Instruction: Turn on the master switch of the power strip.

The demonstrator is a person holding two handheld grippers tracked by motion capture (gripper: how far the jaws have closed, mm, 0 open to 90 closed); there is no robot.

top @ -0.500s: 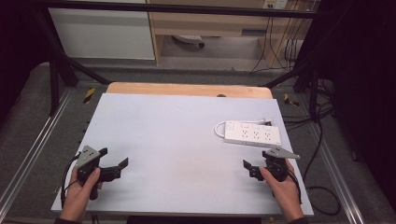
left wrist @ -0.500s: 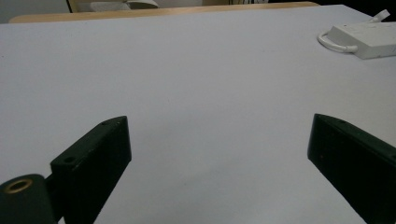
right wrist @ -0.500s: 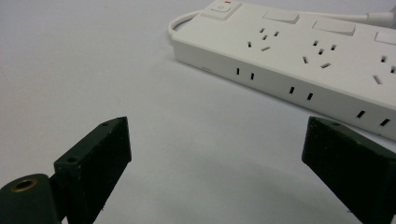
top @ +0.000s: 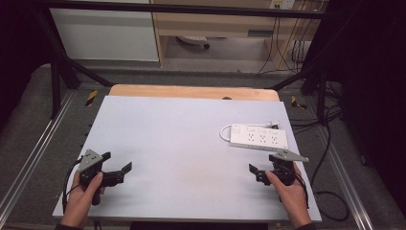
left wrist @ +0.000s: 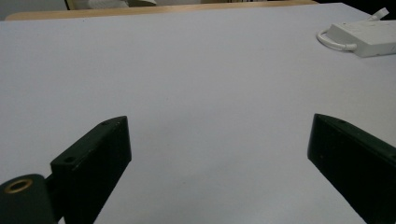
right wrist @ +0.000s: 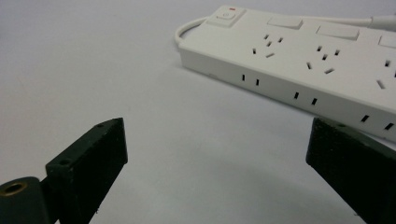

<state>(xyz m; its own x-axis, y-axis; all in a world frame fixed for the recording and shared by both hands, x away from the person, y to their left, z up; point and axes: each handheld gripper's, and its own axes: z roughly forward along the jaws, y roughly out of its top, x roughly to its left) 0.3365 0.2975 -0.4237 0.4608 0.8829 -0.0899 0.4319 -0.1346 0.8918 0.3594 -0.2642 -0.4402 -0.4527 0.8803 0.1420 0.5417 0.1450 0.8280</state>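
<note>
A white power strip (top: 258, 137) with a red-marked switch and several sockets lies flat at the right of the pale grey table (top: 182, 139). Its white cable curls off its left end. My right gripper (top: 262, 165) rests low over the table just in front of the strip, held by a hand, jaws open and empty. In the right gripper view the power strip (right wrist: 303, 60) lies close ahead and to the right of the right gripper (right wrist: 218, 123). My left gripper (top: 117, 162) sits near the front left corner, open and empty. From the left gripper (left wrist: 219, 123) the power strip (left wrist: 364, 37) is far off at the upper right.
A wooden edge (top: 191, 91) runs along the table's back. Black frame bars (top: 62, 72) and metal rails flank the table. Cables (top: 330, 201) trail on the floor at the right. A white cabinet (top: 105, 33) stands behind.
</note>
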